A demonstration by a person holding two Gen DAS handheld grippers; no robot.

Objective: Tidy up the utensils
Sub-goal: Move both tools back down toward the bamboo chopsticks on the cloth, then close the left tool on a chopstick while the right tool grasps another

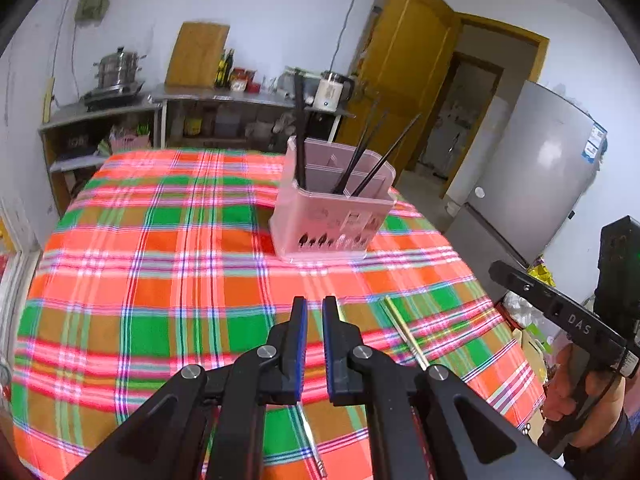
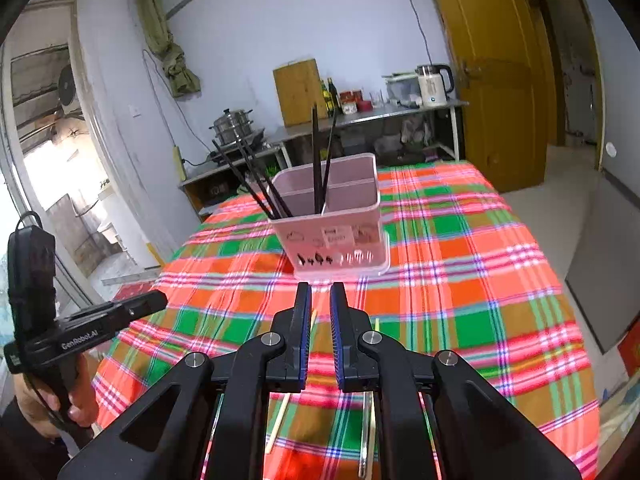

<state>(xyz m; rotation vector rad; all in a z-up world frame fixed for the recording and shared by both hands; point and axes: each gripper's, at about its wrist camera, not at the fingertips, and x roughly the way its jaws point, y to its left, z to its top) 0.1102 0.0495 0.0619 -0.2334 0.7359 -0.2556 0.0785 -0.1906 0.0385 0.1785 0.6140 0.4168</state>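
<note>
The left gripper [image 1: 315, 306] and the right gripper [image 2: 320, 292] are hanging over the checked tablecloth [image 1: 168, 280], each with its two fingers nearly together and holding nothing. The right view is showing two pale chopsticks [image 2: 280, 420] lying under the gripper; the left view is showing only one [image 1: 404, 332]. Farther off, the pink holder [image 2: 332, 216] is standing on the cloth, keeping five black chopsticks [image 2: 318, 168] in two sections.

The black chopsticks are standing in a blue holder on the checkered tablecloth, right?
Not blue: the holder is pink, as the right wrist view shows. The black chopsticks do stand in it, on the checkered tablecloth.
</note>
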